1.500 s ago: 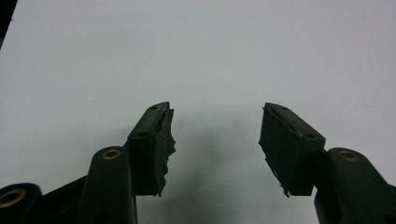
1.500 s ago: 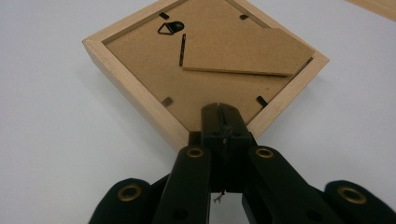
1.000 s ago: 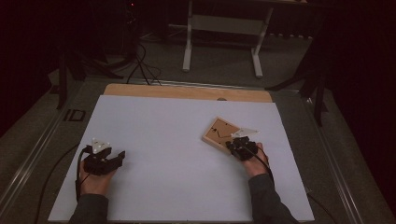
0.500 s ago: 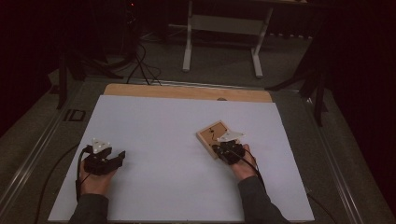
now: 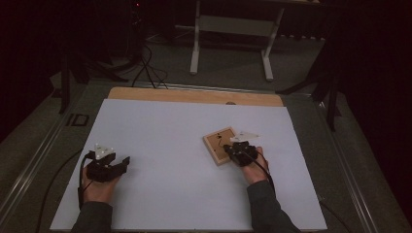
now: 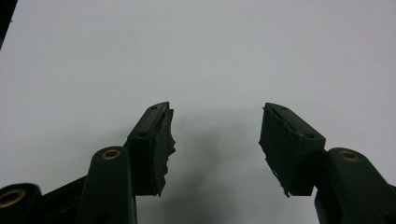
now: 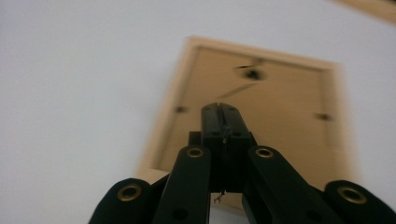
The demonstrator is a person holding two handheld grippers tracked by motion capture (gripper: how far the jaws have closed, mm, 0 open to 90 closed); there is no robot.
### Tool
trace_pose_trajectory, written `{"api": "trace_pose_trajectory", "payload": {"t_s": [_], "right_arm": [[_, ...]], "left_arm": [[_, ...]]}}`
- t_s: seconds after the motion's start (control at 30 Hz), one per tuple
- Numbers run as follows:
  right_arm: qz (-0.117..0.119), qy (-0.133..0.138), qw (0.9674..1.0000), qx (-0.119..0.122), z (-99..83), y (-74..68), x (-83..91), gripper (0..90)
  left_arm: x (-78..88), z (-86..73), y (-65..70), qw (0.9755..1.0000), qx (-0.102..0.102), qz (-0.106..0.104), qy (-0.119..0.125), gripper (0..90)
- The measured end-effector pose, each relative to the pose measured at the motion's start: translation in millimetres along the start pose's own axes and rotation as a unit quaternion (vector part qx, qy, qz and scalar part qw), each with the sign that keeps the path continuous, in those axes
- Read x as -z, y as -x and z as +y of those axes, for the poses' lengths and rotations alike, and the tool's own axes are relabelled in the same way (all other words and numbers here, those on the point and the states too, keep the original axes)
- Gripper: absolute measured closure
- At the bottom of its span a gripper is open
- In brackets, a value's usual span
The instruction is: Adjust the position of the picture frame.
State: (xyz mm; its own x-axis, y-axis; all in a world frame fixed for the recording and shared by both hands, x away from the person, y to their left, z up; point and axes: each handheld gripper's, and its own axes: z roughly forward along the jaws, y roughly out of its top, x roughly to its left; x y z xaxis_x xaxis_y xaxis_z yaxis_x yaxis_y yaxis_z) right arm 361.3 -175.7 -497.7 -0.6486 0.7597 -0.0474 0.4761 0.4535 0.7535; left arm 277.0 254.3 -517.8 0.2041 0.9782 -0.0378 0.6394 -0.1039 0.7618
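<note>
A small wooden picture frame [image 5: 218, 141] lies back-up on the white sheet [image 5: 165, 136], right of centre. In the right gripper view the frame's brown backing [image 7: 285, 98] with its small clips spreads out ahead. My right gripper [image 5: 228, 150] is shut, its jaws pressed together with the tips [image 7: 219, 112] over the near part of the frame's back; I cannot tell whether they press on it. At the near left of the sheet my left gripper [image 5: 124, 164] rests open, its pads [image 6: 154, 140] wide apart with only white sheet between them.
A bare wooden strip [image 5: 194, 95] of the table shows beyond the sheet's far edge. Past the table stand a white metal stand [image 5: 228, 29] and cables [image 5: 145, 68] on a dark floor. Metal rails [image 5: 39, 145] run along the table's sides.
The right hand and its shut gripper have moved leftward and a little nearer, and the picture frame has shifted left with them. The left gripper has stayed in place.
</note>
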Motion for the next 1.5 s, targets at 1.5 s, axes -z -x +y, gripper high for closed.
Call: {"api": "trace_pose_trajectory", "payload": {"t_s": [1.5], "right_arm": [[-0.046,-0.026,0.9964,-0.067,-34.4,35.7,5.7,89.9]], "left_arm": [[0.5,0.1,0.6,1.0000,-0.001,-0.001,-0.001,43.2]]}}
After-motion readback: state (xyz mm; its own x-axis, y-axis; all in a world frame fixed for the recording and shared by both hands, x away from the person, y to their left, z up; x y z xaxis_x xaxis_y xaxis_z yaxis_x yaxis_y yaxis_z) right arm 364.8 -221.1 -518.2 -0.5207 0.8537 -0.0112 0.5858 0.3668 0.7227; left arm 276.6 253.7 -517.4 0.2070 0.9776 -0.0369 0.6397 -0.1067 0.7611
